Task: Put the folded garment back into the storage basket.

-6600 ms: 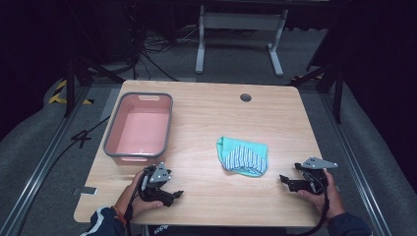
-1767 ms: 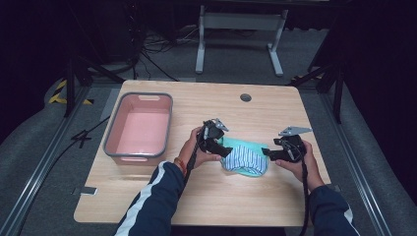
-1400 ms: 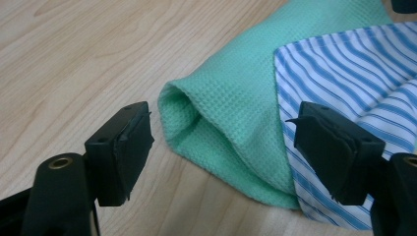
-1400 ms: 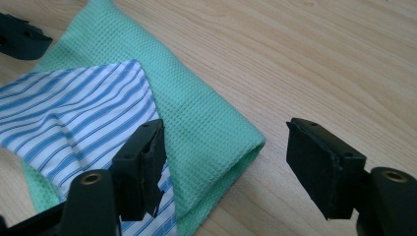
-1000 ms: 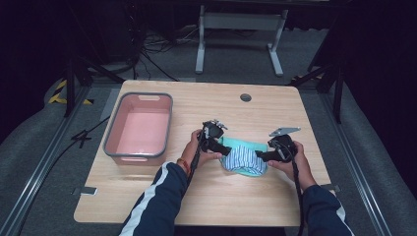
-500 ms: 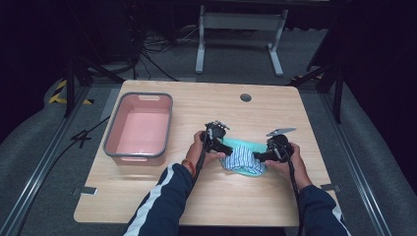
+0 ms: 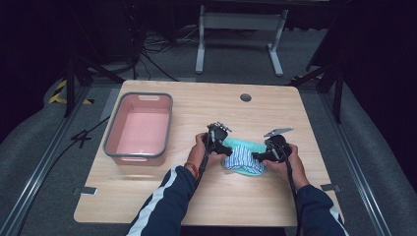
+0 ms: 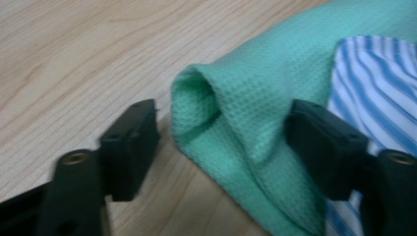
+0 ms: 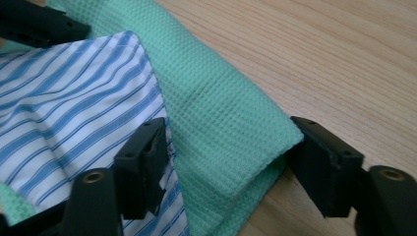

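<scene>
My left hand-held gripper (image 7: pixel 222 145) sits at the left end of the folded cloth (image 7: pixel 242 156), my right hand-held gripper (image 7: pixel 262 156) at its right end. Both partly cover the cloth from above, so its ends are hard to make out there. The cloth lies on the table (image 7: pixel 206 196), right of the pink tub (image 7: pixel 138 127), its long axis running from one gripper to the other. Both pairs of jaws have just been closing, each straddling a green waffle corner (image 8: pixel 206 103) with gaps left, not yet clamped. Striped fabric (image 9: pixel 64 108) lies inside the fold.
</scene>
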A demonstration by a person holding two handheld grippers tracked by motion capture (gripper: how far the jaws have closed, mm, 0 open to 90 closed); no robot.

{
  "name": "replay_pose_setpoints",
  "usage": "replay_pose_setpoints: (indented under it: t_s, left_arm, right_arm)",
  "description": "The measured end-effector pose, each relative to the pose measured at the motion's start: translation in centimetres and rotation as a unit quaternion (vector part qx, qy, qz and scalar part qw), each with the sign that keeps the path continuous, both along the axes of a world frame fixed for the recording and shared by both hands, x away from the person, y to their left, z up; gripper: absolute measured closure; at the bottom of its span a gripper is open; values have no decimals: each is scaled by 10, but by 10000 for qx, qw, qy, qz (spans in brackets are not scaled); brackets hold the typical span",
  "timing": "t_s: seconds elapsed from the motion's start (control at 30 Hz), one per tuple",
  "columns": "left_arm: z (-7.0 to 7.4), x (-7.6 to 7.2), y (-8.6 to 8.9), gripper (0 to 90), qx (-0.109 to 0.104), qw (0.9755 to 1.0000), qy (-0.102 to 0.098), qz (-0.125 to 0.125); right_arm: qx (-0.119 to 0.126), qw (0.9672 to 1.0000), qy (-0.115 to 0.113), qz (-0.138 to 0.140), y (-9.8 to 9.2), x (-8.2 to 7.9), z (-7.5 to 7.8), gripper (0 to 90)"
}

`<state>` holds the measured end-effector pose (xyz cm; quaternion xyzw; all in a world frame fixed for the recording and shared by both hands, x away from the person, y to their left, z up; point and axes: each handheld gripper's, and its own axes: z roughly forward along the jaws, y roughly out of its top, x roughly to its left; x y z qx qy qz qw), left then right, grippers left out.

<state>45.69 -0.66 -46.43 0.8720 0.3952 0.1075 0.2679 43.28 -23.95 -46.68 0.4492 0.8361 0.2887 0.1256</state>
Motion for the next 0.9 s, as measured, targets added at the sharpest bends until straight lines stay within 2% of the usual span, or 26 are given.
replay_pose_setpoints:
  t_s: [0.1,0.13,0.27,0.3,0.4,0.47,0.6,0.73,0.9]
  left_arm:
    - [1,1,3,442,-35,10000,-34,-79]
    - [1,1,5,470,-49,9999,10,-98]
    - [2,1,7,619,-71,9997,27,-222]
    - [2,1,8,619,-100,9997,38,-241]
    - [2,1,8,707,-150,9993,51,-340]
    - [2,1,9,756,-194,9993,104,-316]
    - [3,2,8,785,-159,9993,119,-320]
    - [4,2,6,802,-86,9993,118,-335]
    - [4,3,9,802,-209,9992,217,-275]
  right_arm:
    - [17,10000,28,24,2,-1,1,401]
    - [41,10000,19,33,3,-1,1,429]
    - [140,9998,53,132,5,-1,2,583]
    - [140,9998,53,132,5,-1,2,583]
    - [274,9993,108,216,5,-1,2,662]
    - [365,9989,167,222,4,-1,2,697]
    - [489,9982,237,272,3,-1,1,758]
    - [532,9978,257,298,3,0,1,778]
    - [492,9980,241,314,4,-1,2,789]
